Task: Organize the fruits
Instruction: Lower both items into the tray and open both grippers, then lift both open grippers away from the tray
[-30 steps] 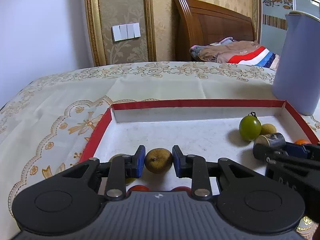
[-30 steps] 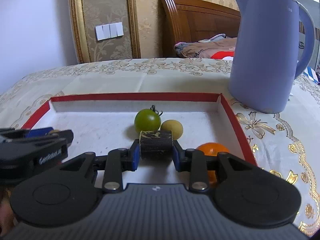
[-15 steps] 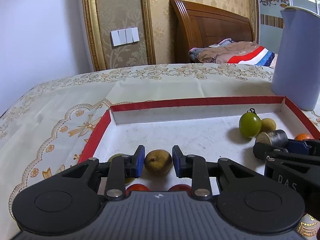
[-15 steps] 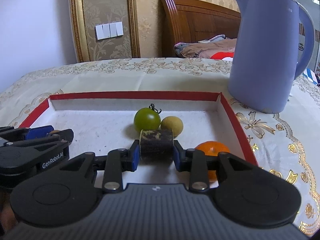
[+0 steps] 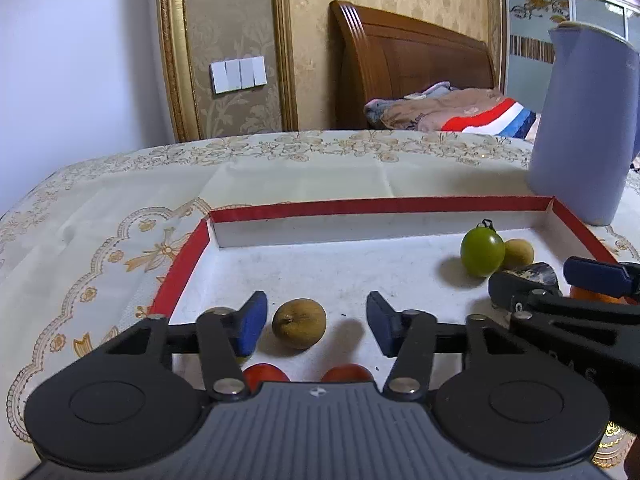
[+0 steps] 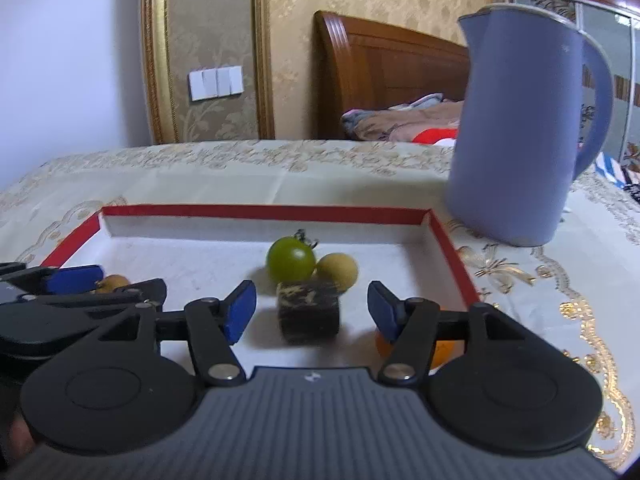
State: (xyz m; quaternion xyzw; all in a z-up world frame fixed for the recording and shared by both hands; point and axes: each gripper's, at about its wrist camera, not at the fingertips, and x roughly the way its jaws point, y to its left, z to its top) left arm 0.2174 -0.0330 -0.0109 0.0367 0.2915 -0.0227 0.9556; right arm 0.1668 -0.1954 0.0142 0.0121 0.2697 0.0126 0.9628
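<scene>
A red-rimmed white tray (image 5: 360,206) (image 6: 264,212) lies on the tablecloth. My left gripper (image 5: 316,320) is opening; a brown round fruit (image 5: 299,328) rests on the tray floor between its blue pads, touching neither. Two red fruits (image 5: 266,376) peek out just below it. My right gripper (image 6: 311,310) is opening too, and a dark mottled cylinder piece (image 6: 308,312) stands free between its pads. Behind that sit a green tomato (image 6: 291,259) (image 5: 482,253) and a small yellow fruit (image 6: 337,271) (image 5: 519,251). An orange fruit (image 6: 440,350) lies under the right finger.
A tall blue kettle (image 6: 520,128) (image 5: 584,120) stands on the cloth just beyond the tray's far right corner. A wooden headboard (image 5: 412,76) and folded bedding (image 5: 452,114) lie behind the table. The tray's far left part holds nothing.
Both grippers have opened. The left let go of the brown fruit and the right let go of the dark cylinder; both things now rest on the tray.
</scene>
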